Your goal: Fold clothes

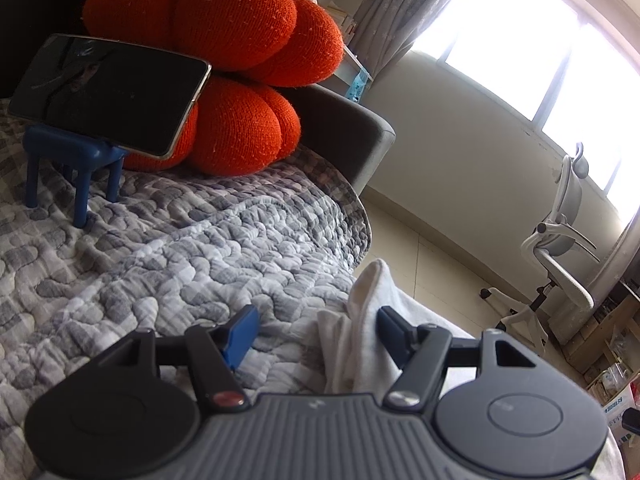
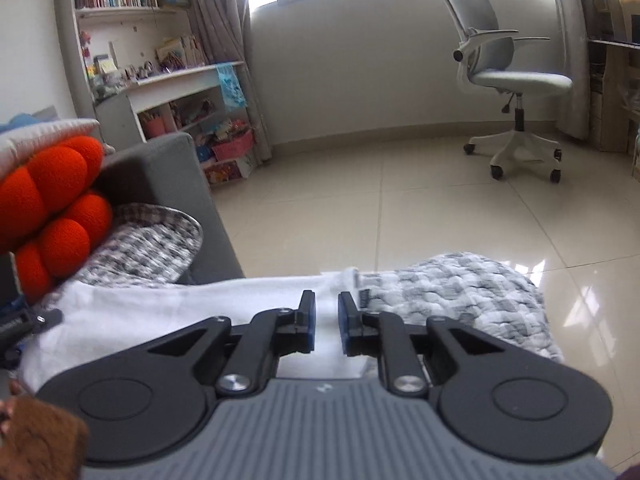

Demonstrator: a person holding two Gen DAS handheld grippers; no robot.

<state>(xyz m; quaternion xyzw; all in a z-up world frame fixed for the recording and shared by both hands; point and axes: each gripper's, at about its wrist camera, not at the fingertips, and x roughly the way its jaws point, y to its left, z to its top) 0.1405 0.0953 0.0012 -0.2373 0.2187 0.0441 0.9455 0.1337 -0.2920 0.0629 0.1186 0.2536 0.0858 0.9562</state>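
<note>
My grippers' matt black plastic arms carry smooth blue pads [image 1: 240,334] and shiny metal pivot screws [image 2: 235,383]. The white garment [image 2: 160,312] is soft cloth. A puckered grey checked quilt [image 1: 168,248], a coarse-knit orange cushion [image 1: 236,20], a glossy black phone screen [image 1: 108,92] and polished floor tiles [image 2: 400,208] surround it.

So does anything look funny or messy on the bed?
A little. The white cloth is bunched up and hangs over the edge of the checked quilt, not flat. A phone leans tilted on a small blue stand against the orange cushion.
</note>
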